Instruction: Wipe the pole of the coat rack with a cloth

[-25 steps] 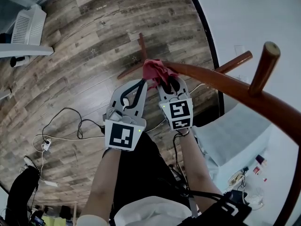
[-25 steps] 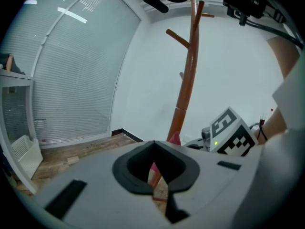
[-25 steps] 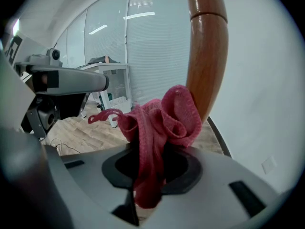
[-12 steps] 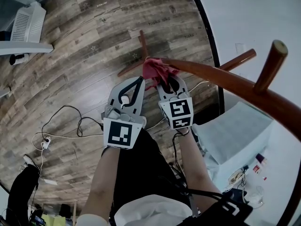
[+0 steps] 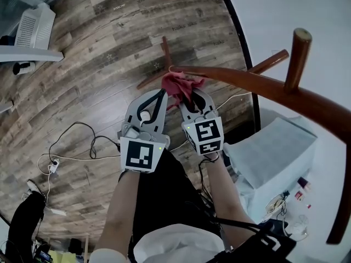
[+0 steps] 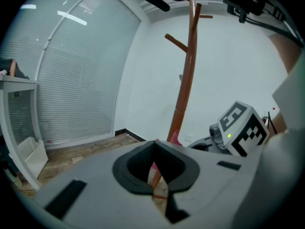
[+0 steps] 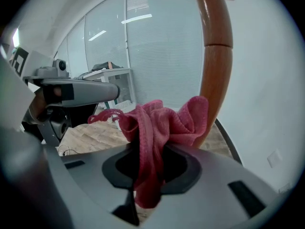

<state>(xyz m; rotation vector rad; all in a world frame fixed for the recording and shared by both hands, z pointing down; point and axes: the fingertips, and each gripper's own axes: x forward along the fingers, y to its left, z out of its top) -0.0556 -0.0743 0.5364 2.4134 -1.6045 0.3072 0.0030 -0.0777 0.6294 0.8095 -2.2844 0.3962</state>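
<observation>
The brown coat rack pole (image 5: 247, 84) runs from its base on the floor up past my right side; it also shows in the left gripper view (image 6: 183, 94) and the right gripper view (image 7: 214, 80). A red cloth (image 5: 177, 85) lies bunched against the pole's lower part. My right gripper (image 5: 187, 95) is shut on this cloth (image 7: 155, 123), which presses on the pole's left side. My left gripper (image 5: 162, 94) hangs just left of the cloth, shut with nothing held, its jaws (image 6: 155, 147) closed to a thin slit.
The rack's legs (image 5: 164, 51) spread on the wood floor, and pegs (image 5: 299, 56) stick out higher up. A white box (image 5: 274, 152) stands by the wall at right. Cables (image 5: 77, 141) and a power strip (image 5: 53, 169) lie at left; a white basket (image 5: 33, 29) stands far left.
My right gripper and the cloth have shifted slightly left along the pole, toward its base. The left gripper has barely moved. The upper peg stands differently in view.
</observation>
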